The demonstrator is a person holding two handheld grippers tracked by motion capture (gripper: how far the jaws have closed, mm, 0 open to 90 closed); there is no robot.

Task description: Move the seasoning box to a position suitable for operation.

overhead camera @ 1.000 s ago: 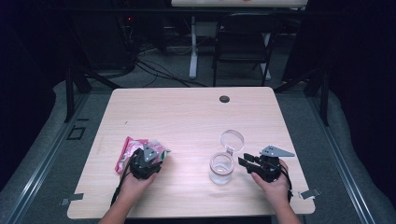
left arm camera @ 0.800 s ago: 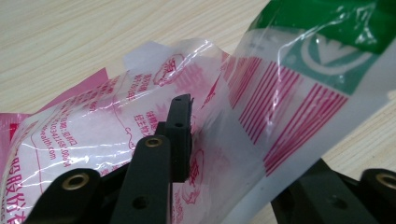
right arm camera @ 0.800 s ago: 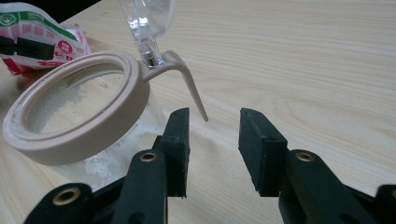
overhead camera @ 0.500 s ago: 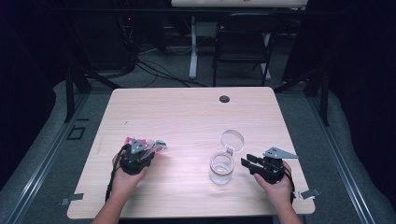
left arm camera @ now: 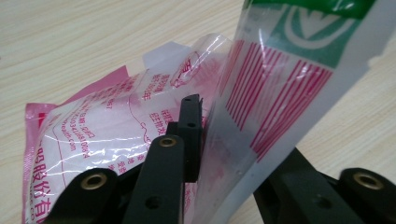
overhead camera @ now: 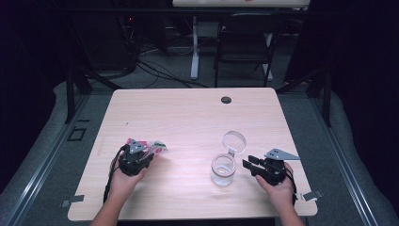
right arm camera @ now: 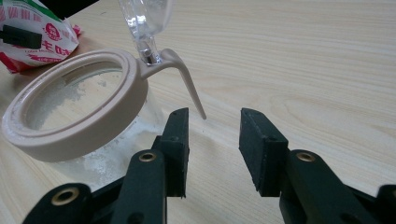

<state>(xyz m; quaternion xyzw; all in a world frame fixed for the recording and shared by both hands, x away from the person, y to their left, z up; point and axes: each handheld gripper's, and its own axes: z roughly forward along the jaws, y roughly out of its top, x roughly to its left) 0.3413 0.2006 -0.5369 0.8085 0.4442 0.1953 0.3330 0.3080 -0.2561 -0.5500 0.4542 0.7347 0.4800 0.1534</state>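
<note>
Spreading under both hands is a pale wooden table [overhead camera: 188, 122] with fine straight grain, square-edged and bare but for a small dark round disc [overhead camera: 226, 100] set into it well ahead of both tools, near the far edge. Beyond that edge the room is dim: grey carpet, a tangle of cables on the floor, the white leg of another desk and a dark folding chair [overhead camera: 244, 42], with black stand legs at either far corner of the table. The left gripper [overhead camera: 141, 154] sits just ahead of the person's left hand [overhead camera: 123, 181], and its jaws have just been closing on a crinkled clear-and-pink snack packet [left arm camera: 116, 126] printed with red stripes and a green band; in the left gripper view the film is pinched between the two black jaws and bends upward past them, while the rest of the packet trails ahead and to the side of the tool, close above the wood. The right gripper [right arm camera: 214, 147] rests low on the table with its jaws spread and nothing between them. Just ahead of it and slightly to its left stands a clear glass jar [overhead camera: 222, 169] with a beige ring collar [right arm camera: 70, 109], whitish residue inside, its hinged lid [overhead camera: 234, 140] thrown open beyond it; the beige latch tip [right arm camera: 194, 95] hangs just before the spread jaws, not touching them.
</note>
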